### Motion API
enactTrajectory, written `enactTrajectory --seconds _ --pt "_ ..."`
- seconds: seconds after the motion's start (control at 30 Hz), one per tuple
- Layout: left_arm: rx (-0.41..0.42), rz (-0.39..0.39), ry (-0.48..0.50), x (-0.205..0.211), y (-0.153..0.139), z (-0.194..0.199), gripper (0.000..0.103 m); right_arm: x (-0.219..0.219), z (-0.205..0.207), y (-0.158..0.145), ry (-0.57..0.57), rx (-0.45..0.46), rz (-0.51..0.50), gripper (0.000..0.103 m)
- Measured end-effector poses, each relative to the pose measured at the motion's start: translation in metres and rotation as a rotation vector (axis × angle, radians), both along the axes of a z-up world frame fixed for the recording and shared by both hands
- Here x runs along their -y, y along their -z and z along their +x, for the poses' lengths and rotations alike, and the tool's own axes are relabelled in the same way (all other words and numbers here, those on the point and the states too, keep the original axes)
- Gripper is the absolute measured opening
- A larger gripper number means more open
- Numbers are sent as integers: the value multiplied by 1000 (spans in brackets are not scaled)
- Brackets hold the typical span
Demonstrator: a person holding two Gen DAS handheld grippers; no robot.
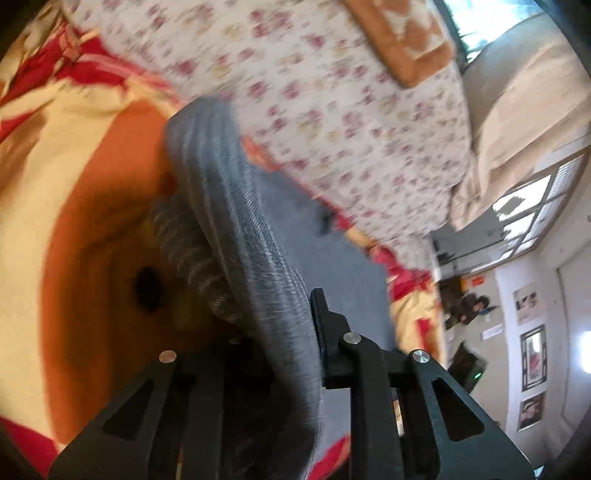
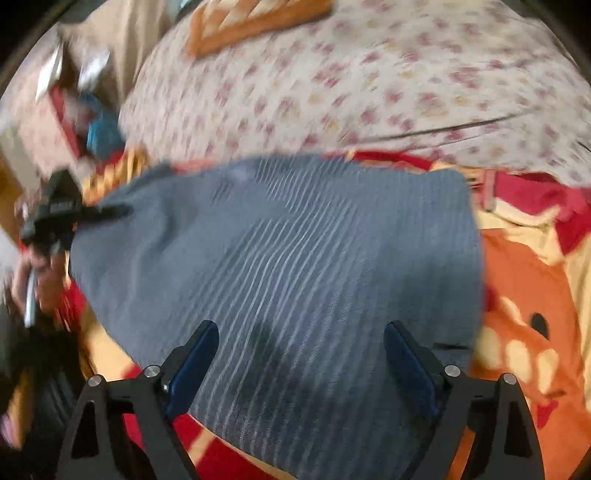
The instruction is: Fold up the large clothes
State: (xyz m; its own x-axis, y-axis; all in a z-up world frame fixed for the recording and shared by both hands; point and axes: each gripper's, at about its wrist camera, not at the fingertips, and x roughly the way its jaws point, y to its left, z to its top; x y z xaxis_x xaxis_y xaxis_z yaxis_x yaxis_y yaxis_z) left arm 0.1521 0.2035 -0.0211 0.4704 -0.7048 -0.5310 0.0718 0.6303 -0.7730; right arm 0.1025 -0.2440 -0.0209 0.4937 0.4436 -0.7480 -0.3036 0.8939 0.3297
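Observation:
A grey-blue garment with thin white stripes (image 2: 295,258) lies spread on a bed over a red, yellow and orange cartoon blanket (image 2: 524,295). My right gripper (image 2: 301,354) is open, its blue-padded fingers (image 2: 195,365) hovering just above the garment's near part. My left gripper (image 1: 295,332) is shut on a fold of the same garment (image 1: 236,229) and lifts that edge off the bed. In the right wrist view the left gripper (image 2: 92,214) shows at the far left, pinching the garment's left edge.
A floral white sheet (image 2: 369,85) covers the far bed, with an orange patterned cushion (image 2: 251,18) on it. A room wall with pictures (image 1: 532,354) and a window (image 1: 532,214) lies to the right in the left wrist view. Clutter sits at the bed's left (image 2: 81,110).

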Motion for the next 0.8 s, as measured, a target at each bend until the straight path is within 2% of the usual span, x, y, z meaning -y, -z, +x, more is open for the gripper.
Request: enactTrajectory --seconds 0.13,0.23,0.3,0.5,0.6,0.67,0.8 --pt "-16 -17 -51 47 -30 14 16 48 -2 -7 185 -1 55 89" --pt "-19 29 -80 96 -42 24 16 82 -6 -4 301 -36 95 82" --pt "-33 48 -92 128 -39 28 16 101 -9 -4 354 -47 108 82" --pt "-74 144 -85 219 -18 29 16 120 -12 -12 384 -35 148 82" --pt "-71 205 -73 248 -12 28 16 124 -13 -18 398 -23 172 82" --pt "-79 238 -78 256 -5 27 16 124 -11 -21 413 -16 173 82" --pt "-69 242 -95 256 -4 22 16 137 -8 -24 471 -14 226 82"
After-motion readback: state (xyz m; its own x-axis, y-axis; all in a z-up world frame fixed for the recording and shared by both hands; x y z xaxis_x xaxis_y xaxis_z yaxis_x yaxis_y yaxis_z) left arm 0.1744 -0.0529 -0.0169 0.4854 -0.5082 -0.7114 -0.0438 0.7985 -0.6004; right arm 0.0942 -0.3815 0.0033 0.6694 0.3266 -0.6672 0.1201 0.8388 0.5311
